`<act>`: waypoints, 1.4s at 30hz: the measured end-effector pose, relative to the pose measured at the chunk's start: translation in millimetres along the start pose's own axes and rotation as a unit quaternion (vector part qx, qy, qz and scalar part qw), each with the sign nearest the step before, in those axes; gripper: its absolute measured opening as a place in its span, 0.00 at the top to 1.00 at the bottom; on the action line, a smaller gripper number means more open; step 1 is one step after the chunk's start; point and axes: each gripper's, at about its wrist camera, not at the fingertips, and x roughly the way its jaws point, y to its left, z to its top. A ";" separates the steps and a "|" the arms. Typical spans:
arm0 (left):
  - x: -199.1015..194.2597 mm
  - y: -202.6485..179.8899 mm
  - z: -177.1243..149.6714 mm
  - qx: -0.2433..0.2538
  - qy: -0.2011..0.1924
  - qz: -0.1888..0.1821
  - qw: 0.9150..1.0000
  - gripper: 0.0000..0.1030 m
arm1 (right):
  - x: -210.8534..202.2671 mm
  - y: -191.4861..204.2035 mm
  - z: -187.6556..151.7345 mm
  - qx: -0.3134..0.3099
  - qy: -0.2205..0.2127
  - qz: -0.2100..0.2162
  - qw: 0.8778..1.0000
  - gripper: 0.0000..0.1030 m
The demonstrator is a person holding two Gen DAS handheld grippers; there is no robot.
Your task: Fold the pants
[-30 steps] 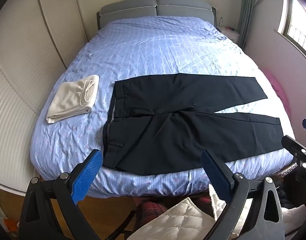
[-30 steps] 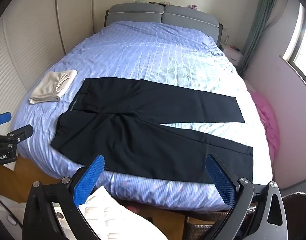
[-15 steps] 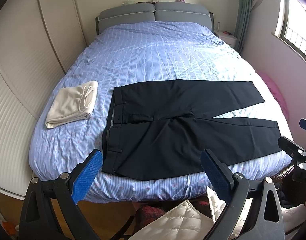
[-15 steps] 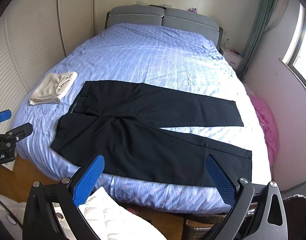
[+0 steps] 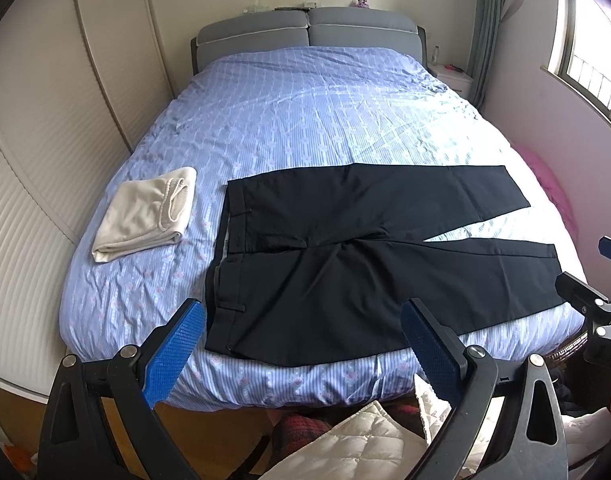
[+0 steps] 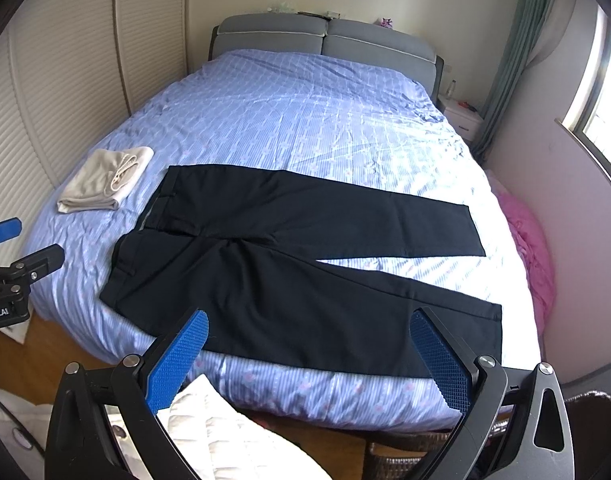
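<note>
Nearest in the left wrist view, the left gripper (image 5: 301,344) stands with its blue-padded fingers spread wide and nothing between them, held short of the foot edge of the bed (image 5: 305,120) over a white quilted garment (image 5: 357,444) and a patch of red plaid cloth; the right wrist view shows the quilted garment but not the plaid. The right gripper (image 6: 305,364) is likewise spread wide and empty, level with the near hem side of the mattress. Each camera catches the other tool at its frame edge, both tools apart and clear of the fabric. The black pants (image 5: 369,256) lie flat near the foot of the blue striped bedspread, waistband to the left, the two legs splayed apart toward the right. A folded cream garment (image 5: 145,216) rests just left of the waistband, not touching it. Only the right wrist view shows much of a pink bundle (image 6: 533,248) beside the bed. Farthest stands the grey headboard (image 5: 305,32).
</note>
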 end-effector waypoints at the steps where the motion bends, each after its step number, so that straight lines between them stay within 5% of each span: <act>1: 0.2 0.0 0.4 0.000 0.000 0.001 1.000 0.03 | 0.1 0.1 0.1 0.000 0.000 0.000 1.000 0.01; 42: 0.7 3.0 5.2 -0.008 0.002 0.001 1.000 0.03 | 6.2 4.8 7.0 -0.005 0.007 0.001 1.000 0.01</act>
